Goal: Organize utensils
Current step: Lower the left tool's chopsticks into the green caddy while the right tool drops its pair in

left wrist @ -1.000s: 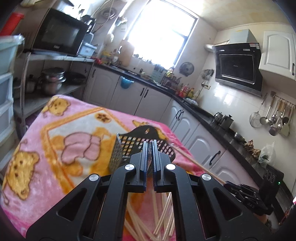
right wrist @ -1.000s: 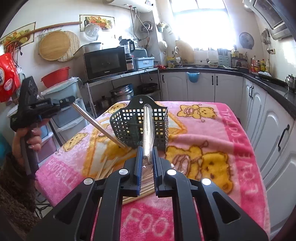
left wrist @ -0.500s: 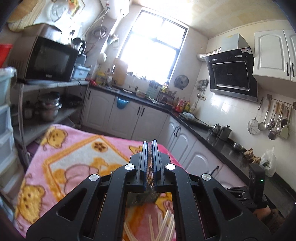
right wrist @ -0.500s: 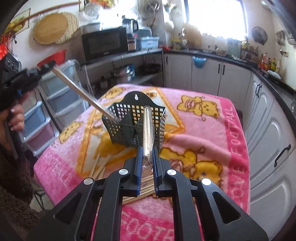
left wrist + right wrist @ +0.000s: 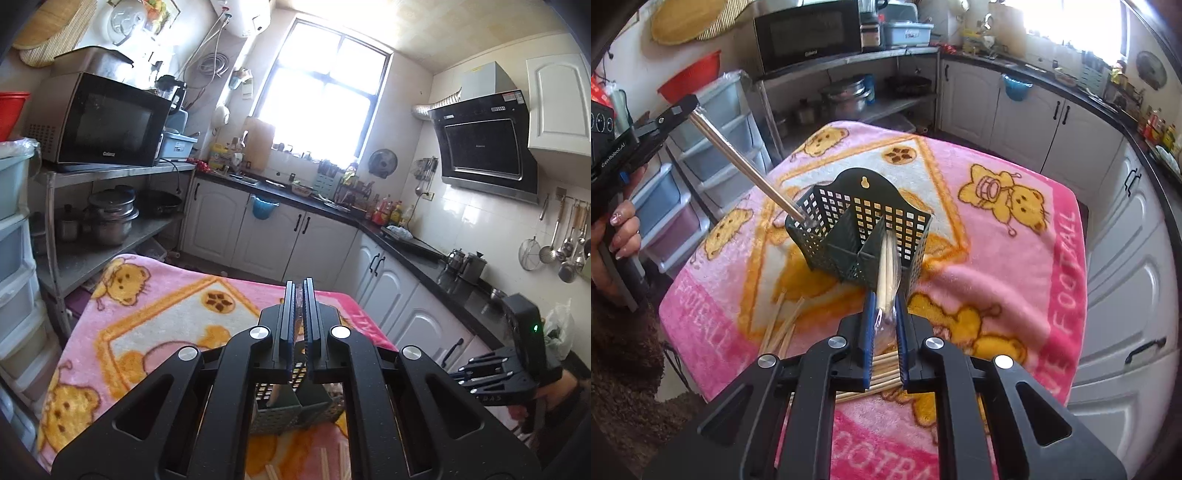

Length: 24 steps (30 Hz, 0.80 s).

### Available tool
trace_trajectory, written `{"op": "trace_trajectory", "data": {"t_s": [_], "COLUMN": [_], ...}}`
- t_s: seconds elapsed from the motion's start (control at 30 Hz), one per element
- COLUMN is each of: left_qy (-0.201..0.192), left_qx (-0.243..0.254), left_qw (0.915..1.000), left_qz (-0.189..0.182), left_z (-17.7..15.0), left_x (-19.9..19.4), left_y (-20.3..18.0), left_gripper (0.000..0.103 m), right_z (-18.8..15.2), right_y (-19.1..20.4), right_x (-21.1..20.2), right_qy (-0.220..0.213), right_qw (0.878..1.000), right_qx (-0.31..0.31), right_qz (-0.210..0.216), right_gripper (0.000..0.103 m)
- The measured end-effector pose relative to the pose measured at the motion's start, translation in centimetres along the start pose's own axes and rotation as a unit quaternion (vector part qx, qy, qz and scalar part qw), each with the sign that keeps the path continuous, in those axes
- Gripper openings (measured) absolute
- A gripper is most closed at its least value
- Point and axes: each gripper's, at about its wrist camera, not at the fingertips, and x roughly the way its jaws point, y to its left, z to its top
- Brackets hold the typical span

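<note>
A dark green perforated utensil basket [image 5: 860, 236] with three compartments stands on the pink bear blanket [image 5: 1015, 258]. My left gripper [image 5: 687, 107] is shut on a metal chopstick [image 5: 746, 166] whose tip dips into the basket's left compartment. In the left wrist view the left gripper [image 5: 300, 295] is raised above the basket [image 5: 295, 410]. My right gripper [image 5: 884, 314] is shut on a plastic-wrapped pack of wooden chopsticks [image 5: 886, 273], its far end over the basket's right compartment.
Several loose wooden chopsticks [image 5: 783, 325] lie on the blanket in front of the basket, more under my right gripper [image 5: 882, 380]. Plastic drawers [image 5: 713, 147] and a steel shelf with a microwave [image 5: 809, 33] stand left. White cabinets [image 5: 1126, 240] line the right.
My left gripper has risen and tilted the metal chopstick steeper, its tip moving into the basket's left compartment. My right gripper has lifted and tipped the wrapped chopsticks down toward the basket.
</note>
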Motion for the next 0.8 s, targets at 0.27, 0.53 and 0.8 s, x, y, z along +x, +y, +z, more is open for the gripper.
{"op": "trace_trajectory", "data": {"t_s": [0.27, 0.53, 0.8], "left_qy": [0.004, 0.02, 0.034], "left_qx": [-0.006, -0.01, -0.015], "left_qw": [1.0, 0.9998, 0.9993], "left_qz": [-0.007, -0.001, 0.005], "left_z": [-0.3, -1.5, -2.7], "left_x": [2.5, 4.3, 5.3], "left_y": [0.3, 1.0, 1.6], "left_gripper": [0.002, 0.002, 0.002], "right_z": [3.8, 5.4, 5.0], "right_y": [0.6, 0.2, 0.1], "right_x": [1.3, 2.4, 1.6], "right_qy": [-0.01, -0.045, -0.105], "right_qw": [1.0, 0.999, 0.994], "right_qx": [-0.019, -0.008, -0.015], "right_qz": [-0.008, 0.0, -0.024], "right_gripper": [0.012, 0.012, 0.038]}}
